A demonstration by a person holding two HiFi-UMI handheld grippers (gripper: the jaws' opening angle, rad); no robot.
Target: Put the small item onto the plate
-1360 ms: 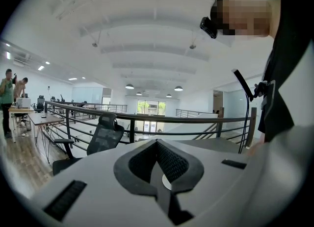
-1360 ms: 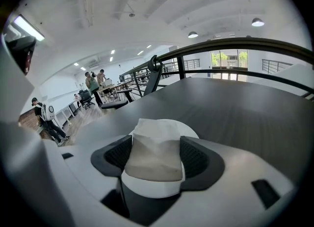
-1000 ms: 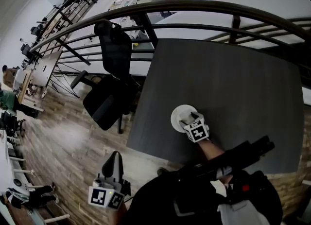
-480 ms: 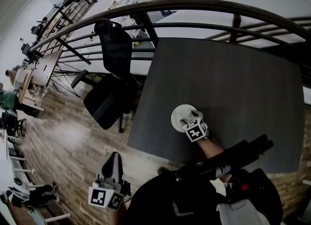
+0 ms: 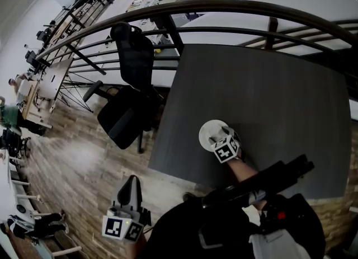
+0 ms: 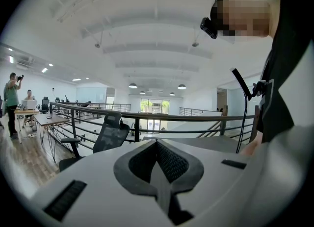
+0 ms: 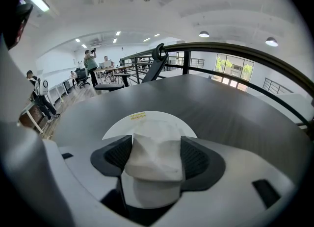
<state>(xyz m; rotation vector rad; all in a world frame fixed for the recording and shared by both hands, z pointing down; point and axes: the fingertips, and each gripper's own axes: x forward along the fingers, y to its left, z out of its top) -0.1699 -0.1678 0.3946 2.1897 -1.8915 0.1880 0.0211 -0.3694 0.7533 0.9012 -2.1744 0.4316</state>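
A round white plate (image 5: 210, 131) lies near the front left corner of the dark grey table (image 5: 268, 90). My right gripper (image 5: 220, 139) hovers low over the plate's near side, shut on a small white crumpled item (image 7: 155, 158). In the right gripper view the item fills the gap between the dark pads (image 7: 119, 154), and the plate (image 7: 144, 121) shows just beyond it. My left gripper (image 5: 130, 192) hangs off the table over the wooden floor, lower left. Its jaws are shut on each other with nothing between them, as the left gripper (image 6: 158, 166) view shows.
A black office chair (image 5: 130, 90) stands by the table's left edge. A dark curved railing (image 5: 224, 7) runs behind the table's far side. The table's front edge is close to the plate. People stand at desks far off on the left.
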